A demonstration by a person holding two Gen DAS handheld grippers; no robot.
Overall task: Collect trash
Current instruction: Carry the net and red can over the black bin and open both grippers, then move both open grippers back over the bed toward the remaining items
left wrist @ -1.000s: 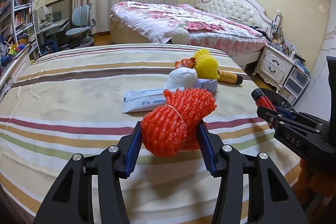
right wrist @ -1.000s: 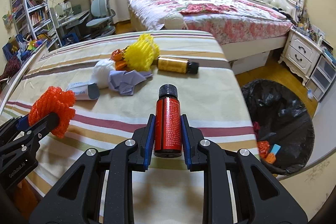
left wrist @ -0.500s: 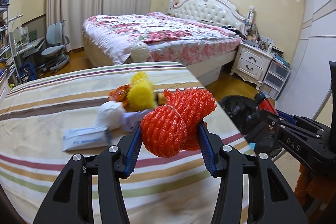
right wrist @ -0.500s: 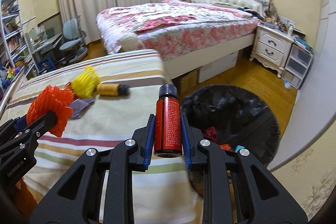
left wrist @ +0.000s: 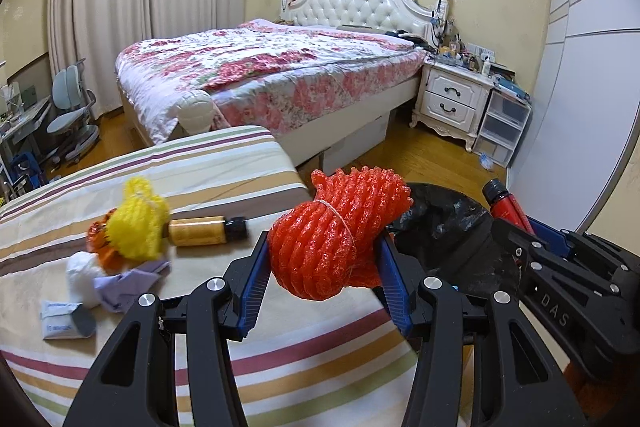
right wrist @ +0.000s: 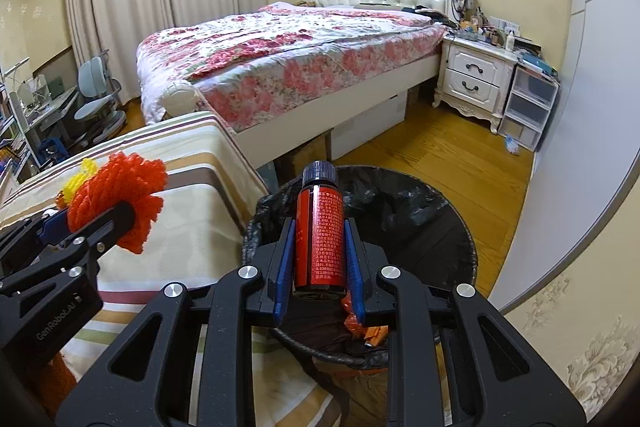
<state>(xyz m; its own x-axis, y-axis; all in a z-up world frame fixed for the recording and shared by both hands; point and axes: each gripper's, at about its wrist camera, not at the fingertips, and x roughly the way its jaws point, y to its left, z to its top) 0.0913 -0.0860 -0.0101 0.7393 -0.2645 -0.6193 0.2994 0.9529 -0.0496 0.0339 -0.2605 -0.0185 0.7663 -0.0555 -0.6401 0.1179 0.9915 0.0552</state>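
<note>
My left gripper (left wrist: 320, 259) is shut on a red foam fruit net (left wrist: 332, 231), held above the right edge of the striped table (left wrist: 224, 171). My right gripper (right wrist: 320, 247) is shut on a small red bottle with a black cap (right wrist: 320, 227), held upright over the black-lined trash bin (right wrist: 420, 211). The bin (left wrist: 448, 231) also shows beyond the net in the left wrist view, with the right gripper (left wrist: 520, 223) above it. On the table lie a yellow foam net (left wrist: 138, 223), a brown bottle (left wrist: 206, 231), crumpled paper (left wrist: 120, 283) and a small packet (left wrist: 64, 319).
A bed with a floral cover (right wrist: 288, 51) stands behind the table. A white nightstand (right wrist: 476, 79) and plastic drawers (right wrist: 528, 107) stand against the far right wall. Wooden floor (right wrist: 440, 155) lies between the bin and the bed. Some orange scraps (right wrist: 368, 327) lie inside the bin.
Both grippers have swung right from over the table toward the bin, still holding the net and the bottle. The right gripper now hangs over the bin's opening.
</note>
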